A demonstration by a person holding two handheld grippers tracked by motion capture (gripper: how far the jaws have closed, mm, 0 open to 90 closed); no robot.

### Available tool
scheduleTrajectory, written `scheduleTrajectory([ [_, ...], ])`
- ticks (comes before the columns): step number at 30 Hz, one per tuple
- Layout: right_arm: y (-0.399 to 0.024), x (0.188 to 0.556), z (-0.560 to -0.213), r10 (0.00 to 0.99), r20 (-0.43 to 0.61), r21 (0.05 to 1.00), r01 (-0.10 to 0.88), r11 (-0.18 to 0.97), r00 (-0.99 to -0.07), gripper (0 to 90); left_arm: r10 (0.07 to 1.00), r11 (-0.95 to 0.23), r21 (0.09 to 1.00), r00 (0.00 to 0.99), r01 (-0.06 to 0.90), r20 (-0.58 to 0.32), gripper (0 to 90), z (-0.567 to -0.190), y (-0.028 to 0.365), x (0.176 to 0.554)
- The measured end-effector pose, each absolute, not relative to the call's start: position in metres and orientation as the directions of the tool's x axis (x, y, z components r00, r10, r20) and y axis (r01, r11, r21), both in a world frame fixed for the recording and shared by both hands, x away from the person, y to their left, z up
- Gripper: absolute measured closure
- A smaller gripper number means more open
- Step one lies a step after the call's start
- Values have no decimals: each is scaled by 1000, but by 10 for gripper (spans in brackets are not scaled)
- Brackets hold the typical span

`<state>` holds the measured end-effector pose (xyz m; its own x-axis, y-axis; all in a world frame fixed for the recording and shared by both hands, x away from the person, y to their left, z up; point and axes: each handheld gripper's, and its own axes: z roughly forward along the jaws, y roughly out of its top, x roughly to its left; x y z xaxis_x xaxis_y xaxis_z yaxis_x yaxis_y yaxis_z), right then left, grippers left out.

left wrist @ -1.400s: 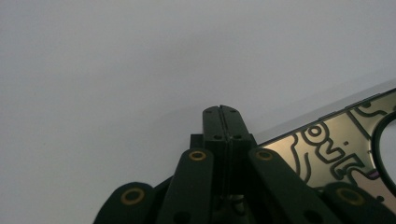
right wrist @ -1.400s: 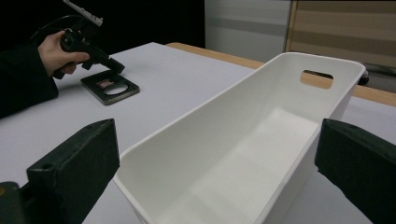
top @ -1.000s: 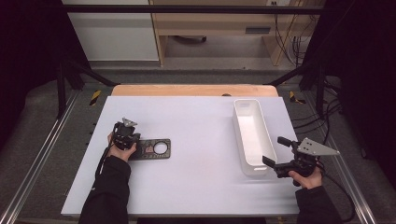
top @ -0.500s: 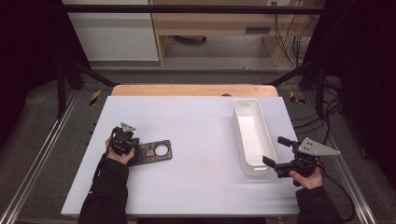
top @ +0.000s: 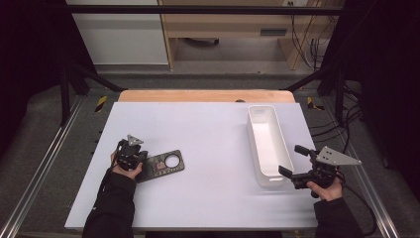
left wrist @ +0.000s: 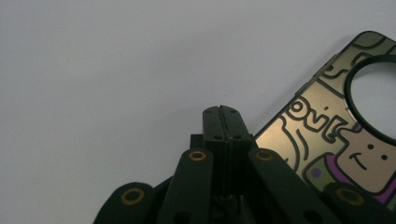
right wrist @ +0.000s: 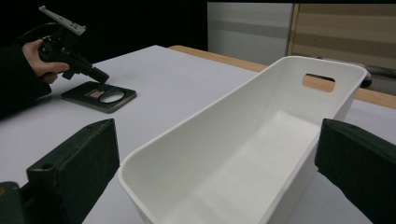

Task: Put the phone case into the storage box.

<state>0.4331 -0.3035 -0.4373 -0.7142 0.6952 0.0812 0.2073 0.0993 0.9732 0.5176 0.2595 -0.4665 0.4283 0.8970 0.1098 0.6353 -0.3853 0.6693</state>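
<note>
Lying flat on the white counter (top: 208, 148), the phone case (top: 161, 165) sat toward the person's left, its dark face up and its round camera hole at the end away from the left hand. The left tool (top: 133, 159) rested over the near end of the case; in the left gripper view its two black jaws were pressed together with nothing between them, their tips above bare counter just beside the case's edge (left wrist: 327, 135). Whether the tips touched the case could not be told.

Around the case the counter lay bare. A long white bin (top: 269, 145) stood well apart on the right side, lengthwise away from the person, empty, with a slot handle in its far end wall (right wrist: 318, 82). Nothing stood between case and bin.

The right tool (top: 293, 162) was held level at the bin's near end, its jaws spread wide, one to each side of the bin's near corner in the right gripper view and touching nothing. From that view the case (right wrist: 99, 96) and the left tool (right wrist: 95, 74) showed far off past the bin.

Seen close, the case was glossy and dark-rimmed, printed with cartoon outlines: a beige smiling figure, purple patches and rounded lettering beside the black-ringed hole.
</note>
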Motion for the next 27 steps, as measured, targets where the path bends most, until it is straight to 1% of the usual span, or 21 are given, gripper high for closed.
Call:
scheduleTrajectory([
  [16,-304,433,-437,695,83,974,207,96,-714,4,882,-411,664,455,624,119,894,-467,257,499],
  [27,-305,432,-436,696,83,975,202,91,-713,4,883,-411,666,453,623,121,894,-467,259,494],
])
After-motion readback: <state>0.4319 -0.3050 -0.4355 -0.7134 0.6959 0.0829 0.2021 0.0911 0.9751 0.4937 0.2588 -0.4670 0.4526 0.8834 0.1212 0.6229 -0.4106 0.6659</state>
